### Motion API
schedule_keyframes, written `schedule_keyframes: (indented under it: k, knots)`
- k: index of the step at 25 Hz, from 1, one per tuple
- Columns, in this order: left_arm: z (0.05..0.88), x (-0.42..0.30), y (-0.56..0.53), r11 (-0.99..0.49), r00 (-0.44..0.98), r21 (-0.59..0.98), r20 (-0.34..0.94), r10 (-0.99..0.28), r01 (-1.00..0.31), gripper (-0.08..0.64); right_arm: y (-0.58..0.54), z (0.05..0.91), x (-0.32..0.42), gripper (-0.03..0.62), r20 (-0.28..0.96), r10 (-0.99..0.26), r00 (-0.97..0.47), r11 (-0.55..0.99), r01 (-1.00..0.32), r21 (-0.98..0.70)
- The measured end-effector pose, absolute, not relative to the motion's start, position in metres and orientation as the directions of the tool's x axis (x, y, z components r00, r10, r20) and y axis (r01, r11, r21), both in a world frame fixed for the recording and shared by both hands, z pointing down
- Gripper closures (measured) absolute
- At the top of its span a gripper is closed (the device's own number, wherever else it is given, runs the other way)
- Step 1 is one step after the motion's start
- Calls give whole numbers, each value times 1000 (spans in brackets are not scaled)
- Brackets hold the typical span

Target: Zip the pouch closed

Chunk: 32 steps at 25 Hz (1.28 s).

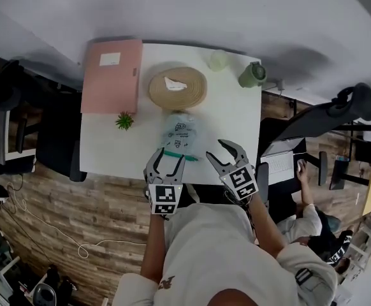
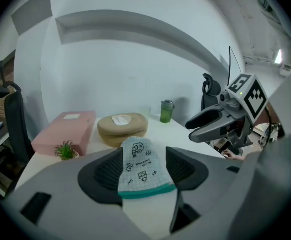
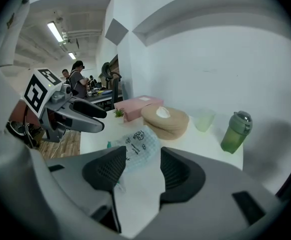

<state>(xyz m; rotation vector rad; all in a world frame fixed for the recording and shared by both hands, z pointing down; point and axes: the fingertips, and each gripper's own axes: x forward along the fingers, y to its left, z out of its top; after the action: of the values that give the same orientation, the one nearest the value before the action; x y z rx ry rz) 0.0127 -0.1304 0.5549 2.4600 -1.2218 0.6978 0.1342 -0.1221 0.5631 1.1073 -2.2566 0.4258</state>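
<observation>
A pale checked pouch (image 1: 179, 132) with small prints and a teal zipper edge (image 1: 180, 155) lies near the front edge of the white table (image 1: 236, 120). My left gripper (image 1: 166, 155) hovers at that teal edge, jaws open. In the left gripper view the pouch (image 2: 139, 166) shows between the two pads (image 2: 105, 176), which stand apart from it. My right gripper (image 1: 218, 149) is open just right of the pouch, over the table's front edge. From the right gripper view the pouch (image 3: 138, 145) lies ahead and slightly left of the jaws, with the left gripper (image 3: 80, 116) beyond it.
Behind the pouch sit a round woven tan basket (image 1: 177, 88), a pink box (image 1: 111, 75), a small green plant (image 1: 124, 120), a clear cup (image 1: 217, 59) and a green bottle (image 1: 252, 74). Office chairs flank the table; a person's hand (image 1: 300, 167) rests at a desk on the right.
</observation>
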Motion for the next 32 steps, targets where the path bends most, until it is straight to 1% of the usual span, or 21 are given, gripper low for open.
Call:
schedule_keyframes:
  k: [7,15,23,26,32]
  knots:
    - [593,24,-102,-549,475,73,604,-641,-833,313,-105,594,128,384,661,-503,-557,699,-712,-68]
    - [628,41,-76,-541,457,85,653,-604,-837,330,-87,623,123,406,686,-400,-607,770,-629,-108]
    - [661,61,-60,-549,455,99,689,-564,-830,348,-73,654,119,423,712,-306,-633,824,-551,-136]
    - [670,67,-56,-559,458,101,699,-548,-823,367,-68,667,119,432,734,-269,-623,851,-511,-122]
    - [684,77,-54,-597,479,102,709,-518,-796,407,-66,680,112,477,749,-226,-623,867,-479,-136]
